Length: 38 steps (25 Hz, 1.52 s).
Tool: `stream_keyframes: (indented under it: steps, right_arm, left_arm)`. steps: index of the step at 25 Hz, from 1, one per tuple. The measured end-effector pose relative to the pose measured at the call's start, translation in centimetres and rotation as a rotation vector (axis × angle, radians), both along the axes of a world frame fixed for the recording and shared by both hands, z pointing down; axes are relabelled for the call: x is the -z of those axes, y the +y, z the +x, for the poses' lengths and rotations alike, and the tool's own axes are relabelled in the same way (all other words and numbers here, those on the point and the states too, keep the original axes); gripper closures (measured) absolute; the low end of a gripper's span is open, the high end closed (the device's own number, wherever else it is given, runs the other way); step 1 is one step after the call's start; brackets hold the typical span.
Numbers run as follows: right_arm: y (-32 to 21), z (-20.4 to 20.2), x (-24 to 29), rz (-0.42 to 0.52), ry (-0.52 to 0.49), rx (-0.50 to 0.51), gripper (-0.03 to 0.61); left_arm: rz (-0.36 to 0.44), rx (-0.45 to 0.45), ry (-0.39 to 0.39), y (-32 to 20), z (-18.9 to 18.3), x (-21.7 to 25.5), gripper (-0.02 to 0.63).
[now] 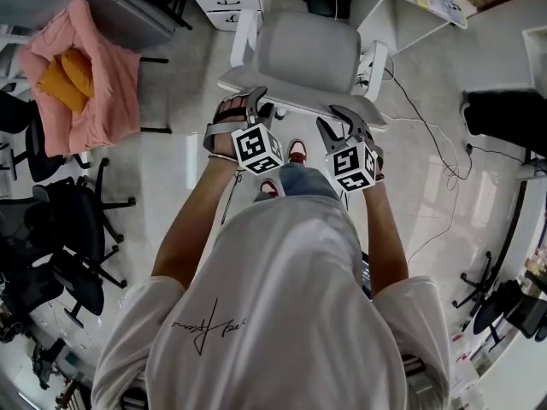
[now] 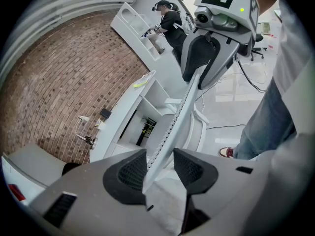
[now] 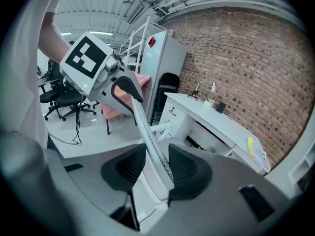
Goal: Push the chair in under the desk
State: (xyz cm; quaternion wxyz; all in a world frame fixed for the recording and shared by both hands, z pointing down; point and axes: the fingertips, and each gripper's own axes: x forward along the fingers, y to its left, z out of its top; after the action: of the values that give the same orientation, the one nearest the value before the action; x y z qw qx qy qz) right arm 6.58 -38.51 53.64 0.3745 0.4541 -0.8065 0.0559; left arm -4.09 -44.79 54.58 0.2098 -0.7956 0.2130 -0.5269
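**Open jaws straddling the chair's back, chair short of the worktop**

You are standing on a pale floor (image 1: 171,152), facing a white worktop (image 3: 216,119) that is running along a brick wall (image 3: 256,58). The grey chair (image 1: 308,54) is sitting just in front of you. Its seat is pointing at the worktop's knee space and showing in full, not yet under the top. To your left, a pink cloth (image 1: 81,75) is lying heaped over another seat, with black office chairs (image 1: 68,229) crowding near it. Your left gripper (image 2: 160,154) and right gripper (image 3: 156,151) are sitting side by side on the top edge of the chair's back. Each pair of jaws is standing open, straddling that thin edge without clamping it. In both gripper views a gap is showing on one side of the edge. A red-and-white shoe (image 1: 297,150) is peeking out between the grippers.
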Motion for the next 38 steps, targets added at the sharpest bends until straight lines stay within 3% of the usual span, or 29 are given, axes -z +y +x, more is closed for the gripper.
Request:
stream_keyframes:
  steps: [20,38]
  right_arm:
    - [-1.8,2.9,0.2,0.039,0.02,0.027,0.414]
    - [-6.0,6.2,0.1,0.071,0.037,0.027,0.41]
  left_arm:
    - [0.007,0.025,0.001,-1.4,2.7,0.0,0.437]
    - [0.027,0.027,0.012,-5.7,6.0,-0.2,0.43]
